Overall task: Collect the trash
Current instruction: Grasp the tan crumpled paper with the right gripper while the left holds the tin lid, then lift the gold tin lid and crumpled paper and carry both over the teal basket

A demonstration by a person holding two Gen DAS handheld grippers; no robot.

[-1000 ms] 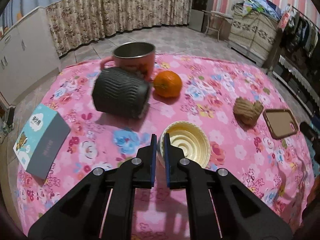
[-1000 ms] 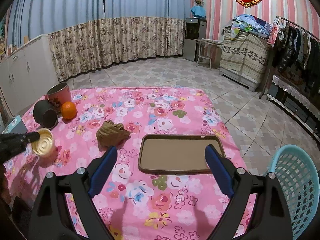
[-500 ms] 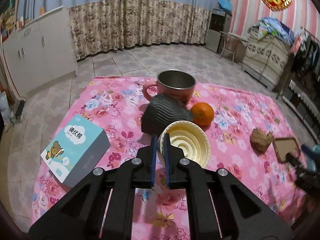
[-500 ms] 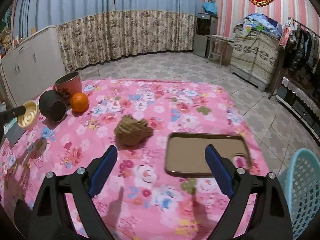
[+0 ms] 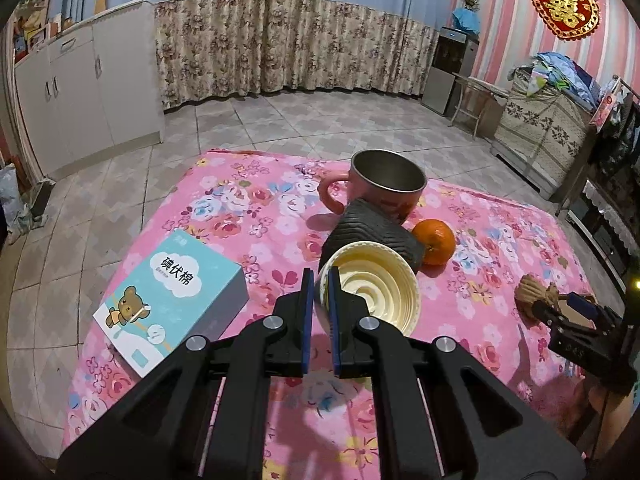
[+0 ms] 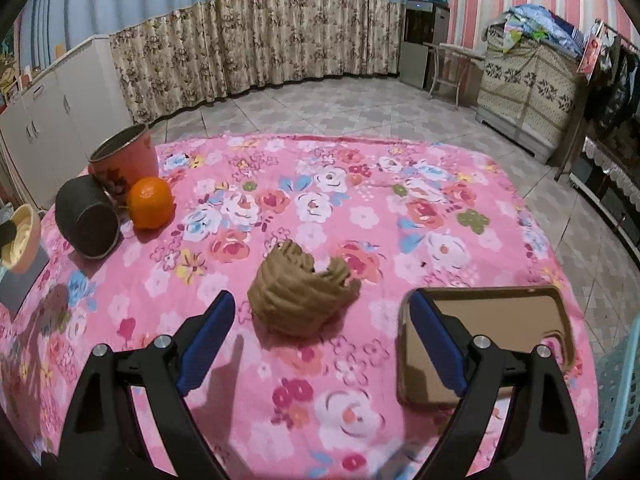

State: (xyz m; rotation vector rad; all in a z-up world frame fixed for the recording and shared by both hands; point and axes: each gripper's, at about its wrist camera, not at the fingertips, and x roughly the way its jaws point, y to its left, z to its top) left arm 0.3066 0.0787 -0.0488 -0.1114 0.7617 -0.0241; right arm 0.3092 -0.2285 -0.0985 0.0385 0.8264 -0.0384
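Note:
My left gripper is shut on the rim of a cream paper cup, held above the pink flowered tablecloth; the cup also shows at the left edge of the right wrist view. A crumpled brown paper wad lies on the cloth just ahead of my right gripper, whose blue pads stand wide open on either side of it without touching. In the left wrist view the wad sits far right, beside the right gripper.
A pink mug, a dark ribbed cup on its side and an orange cluster at the back left. A blue carton lies near the left table edge. A brown tray sits right, a teal basket beyond it.
The left gripper has lifted and drawn back with the cup, swinging left. The right gripper has swung left from the tray until the brown wad lies between its open fingers.

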